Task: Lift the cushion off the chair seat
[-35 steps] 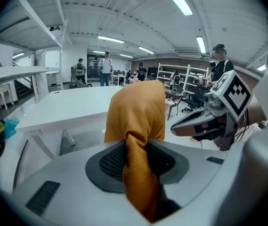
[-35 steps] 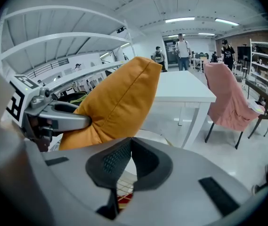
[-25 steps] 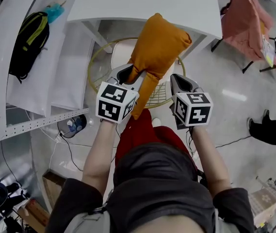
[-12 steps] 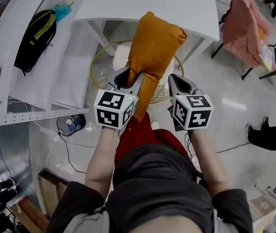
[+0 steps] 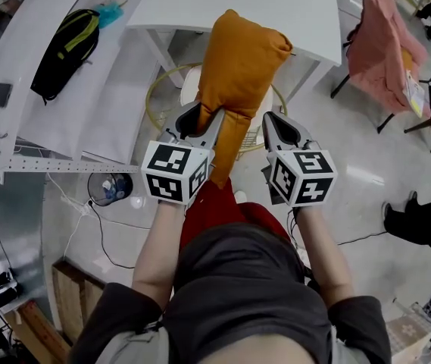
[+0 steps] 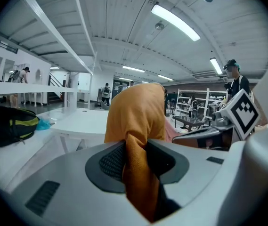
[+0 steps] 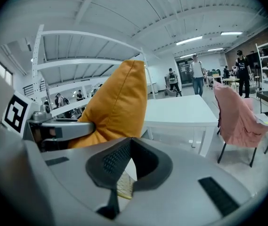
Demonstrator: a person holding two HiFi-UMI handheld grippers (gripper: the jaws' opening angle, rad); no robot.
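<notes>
a: what are the tongs doing?

b: my left gripper (image 5: 200,118) is pinching a fold of the orange cushion (image 5: 238,59) tight between its pads. my right gripper (image 5: 279,126) is sitting just beside the cushion's lower edge, jaws a little apart and gripping nothing.

a: and where is the cushion hanging?

b: i'm seeing it dangling up in the air, clear of the yellow wire chair (image 5: 157,89) below, with the white table (image 5: 223,2) standing behind it.
</notes>
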